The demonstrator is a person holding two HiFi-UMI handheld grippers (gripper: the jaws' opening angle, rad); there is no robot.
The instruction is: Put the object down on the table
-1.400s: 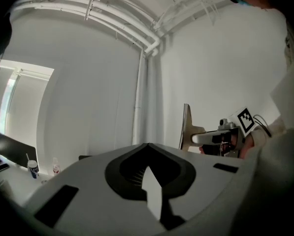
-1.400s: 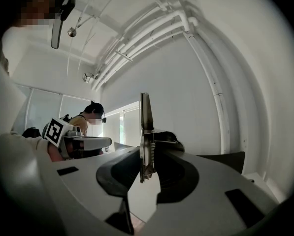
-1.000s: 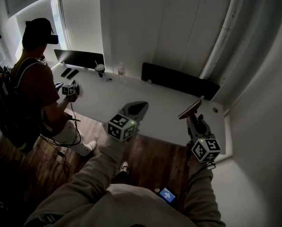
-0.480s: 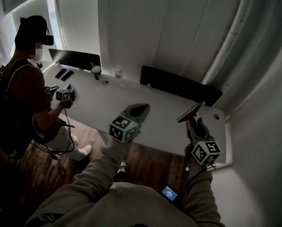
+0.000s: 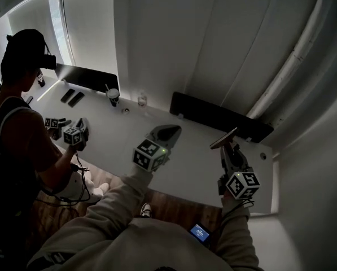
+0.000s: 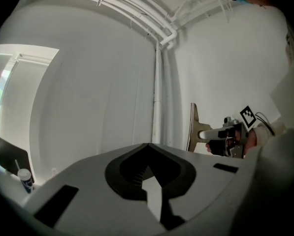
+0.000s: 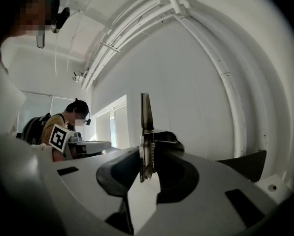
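My right gripper [image 5: 227, 147] is shut on a flat-bladed tool [image 5: 224, 138] with a brownish blade. It holds the tool above the right end of the white table [image 5: 128, 129], tilted up to the right. In the right gripper view the blade [image 7: 145, 117] stands on edge between the jaws, a small spring showing at its base. The left gripper view shows the same tool [image 6: 192, 128] at the right, upright and held by its handle. My left gripper [image 5: 169, 131] hovers over the table's middle, its jaws together with nothing in them [image 6: 147, 168].
Another person [image 5: 21, 123] stands at the table's left end with a gripper [image 5: 75, 134] in hand. A cup [image 5: 113, 95], a small bottle [image 5: 141, 100] and two black panels [image 5: 86, 77] [image 5: 213, 114] line the far edge. The wall is close behind.
Both grippers have moved forward from the table's near edge to over its top, the tool still in the right one. The other person now sits lower left in view.
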